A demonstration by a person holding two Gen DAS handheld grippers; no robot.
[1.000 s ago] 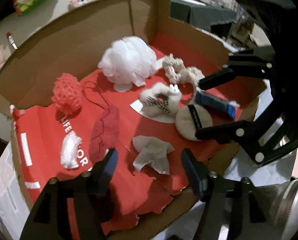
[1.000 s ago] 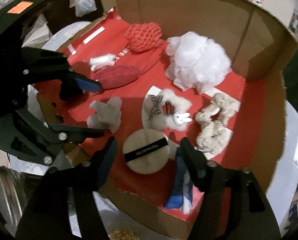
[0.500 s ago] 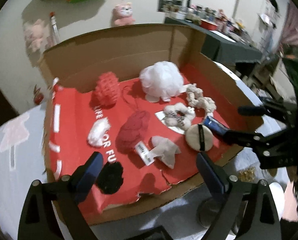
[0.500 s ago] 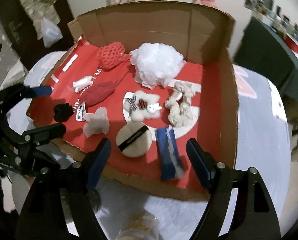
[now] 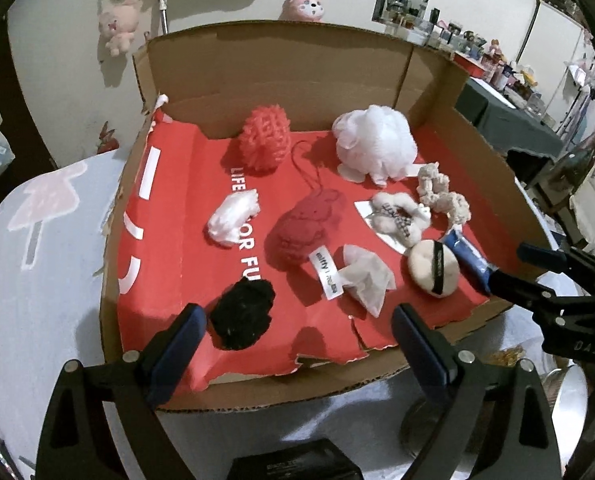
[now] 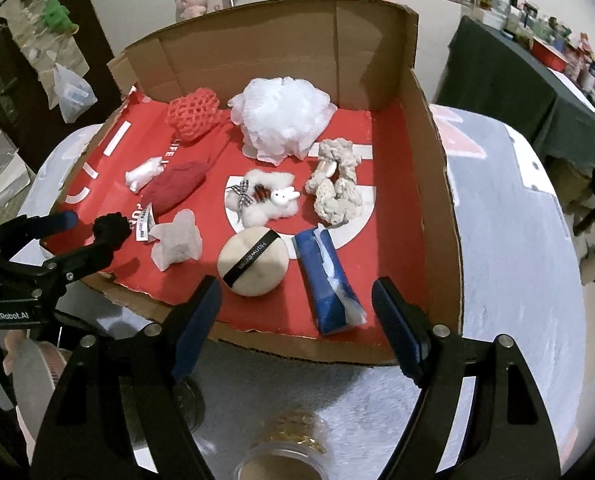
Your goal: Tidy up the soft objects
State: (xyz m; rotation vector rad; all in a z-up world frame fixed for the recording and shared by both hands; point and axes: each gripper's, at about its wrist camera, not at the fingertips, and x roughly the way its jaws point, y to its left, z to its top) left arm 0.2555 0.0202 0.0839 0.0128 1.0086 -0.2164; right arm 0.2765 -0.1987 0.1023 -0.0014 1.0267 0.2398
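Note:
A cardboard box with a red floor holds several soft items: a white mesh pouf, a red net pouf, a dark red knit toy, a black pompom, a round beige puff, a blue packet, a crumpled tissue. My left gripper is open and empty, back over the box's front edge. My right gripper is open and empty at the front edge by the puff and packet.
The box sits on a table with a pale patterned cloth. A fluffy white hair tie and a beige rope knot lie mid-box. A jar with gold contents stands below the right gripper. Plush toys hang on the wall.
Both grippers have pulled back and up from inside the box to its front edge. The black pompom and a labelled tag have come into view.

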